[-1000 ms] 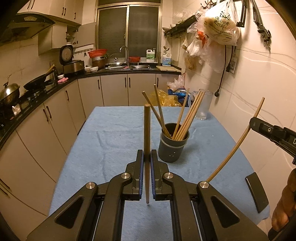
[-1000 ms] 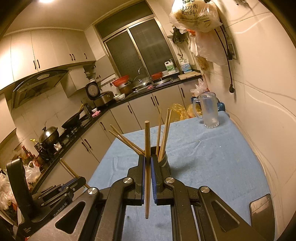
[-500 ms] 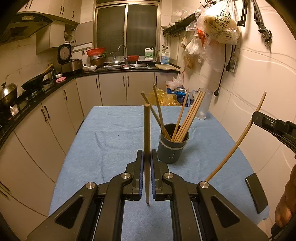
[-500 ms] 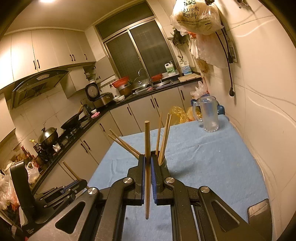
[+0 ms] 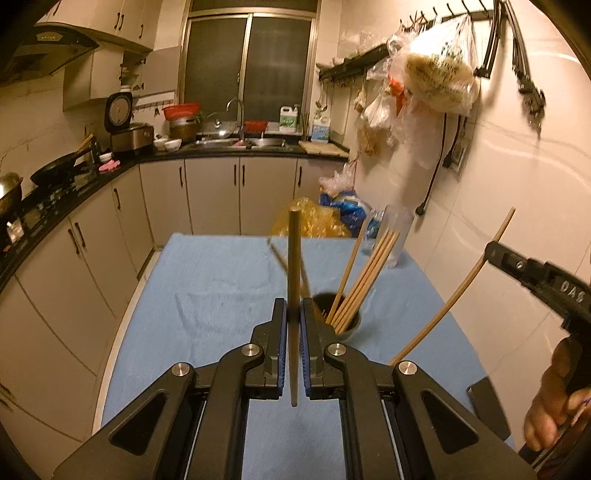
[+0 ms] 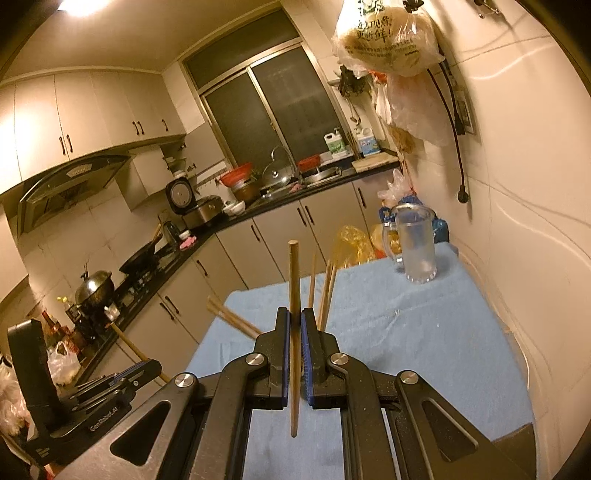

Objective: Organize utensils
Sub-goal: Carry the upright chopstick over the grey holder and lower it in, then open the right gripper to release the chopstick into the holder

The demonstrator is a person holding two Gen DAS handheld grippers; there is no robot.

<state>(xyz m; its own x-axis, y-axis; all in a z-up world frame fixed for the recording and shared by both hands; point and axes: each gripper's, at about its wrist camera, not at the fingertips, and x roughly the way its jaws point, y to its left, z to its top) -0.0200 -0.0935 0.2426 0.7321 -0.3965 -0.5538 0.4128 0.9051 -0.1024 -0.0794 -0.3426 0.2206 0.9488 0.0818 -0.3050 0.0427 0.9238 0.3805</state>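
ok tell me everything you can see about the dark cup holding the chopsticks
The cup is a dark, round, opaque holder, upright on the blue cloth near the table's middle. Only its rim and part of its wall show in the left wrist view, behind the left gripper; in the right wrist view it is hidden. Several light wooden chopsticks stand in it, leaning outward against the rim. Neither gripper touches it. Its material cannot be told.

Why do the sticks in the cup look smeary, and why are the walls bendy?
Left wrist view: the chopsticks in the holder and the glass jug are motion-blurred, while the chopstick in the left tongs stays sharp. Right wrist view: the ceiling light glares, and the fisheye lens curves the walls.
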